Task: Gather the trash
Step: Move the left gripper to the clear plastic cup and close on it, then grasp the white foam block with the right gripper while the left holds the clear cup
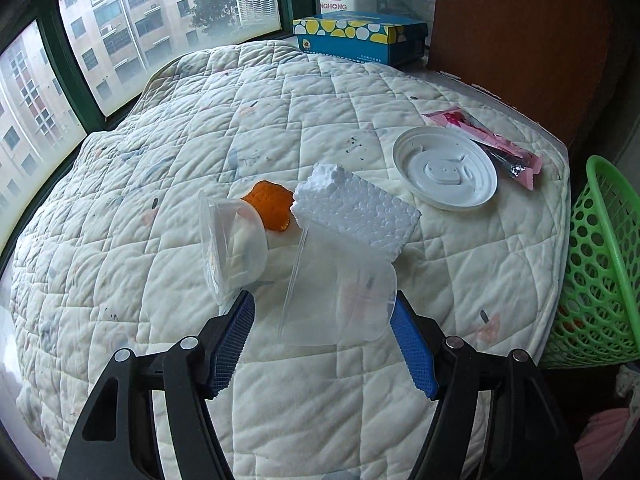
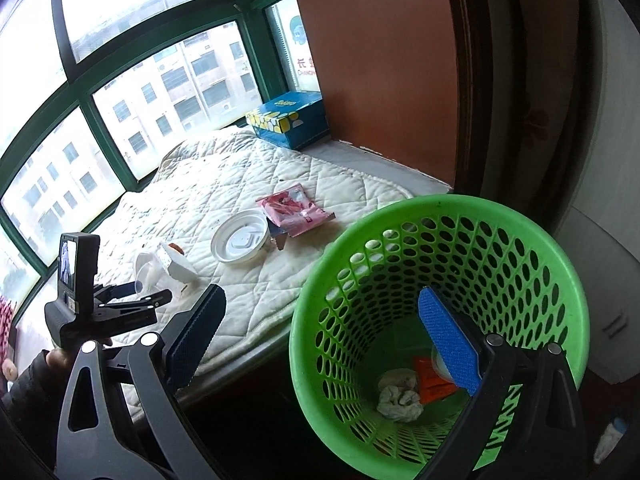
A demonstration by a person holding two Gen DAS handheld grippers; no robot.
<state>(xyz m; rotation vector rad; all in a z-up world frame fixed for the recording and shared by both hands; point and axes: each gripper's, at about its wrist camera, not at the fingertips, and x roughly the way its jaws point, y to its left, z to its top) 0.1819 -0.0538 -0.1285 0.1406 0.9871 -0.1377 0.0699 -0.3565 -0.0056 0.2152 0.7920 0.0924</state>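
In the left wrist view the left tongs point(image 1: 325, 306) are seen spread wide at the lower centre of the frame, with a clear plastic cup point(image 1: 340, 292) lying on its side between the two blue pads; the right-hand pad appears to touch the cup's base, while the left-hand pad stands apart from it, so nothing is clamped. Just left of that pad a second clear plastic cup point(image 1: 232, 242) is seen tipped over on the quilted mattress point(image 1: 160, 160). Behind the two cups, at mid-frame, a piece of orange peel point(image 1: 270, 204) and a white styrofoam block point(image 1: 356, 210) are found just beside each other. Further to the right a white plastic lid point(image 1: 445, 168) is laid flat, with a pink wrapper point(image 1: 496, 144) partly under its far edge. A blue tissue box point(image 1: 356, 36) is set at the top of the frame by the window. In the right wrist view the right tongs point(image 2: 320, 300) are likewise held wide apart and empty, one finger over the mattress edge and the other inside the mouth of the green mesh basket point(image 2: 532, 240) at the lower right. At the basket's bottom a crumpled white tissue point(image 2: 400, 396) and an orange packet point(image 2: 430, 380) are seen.
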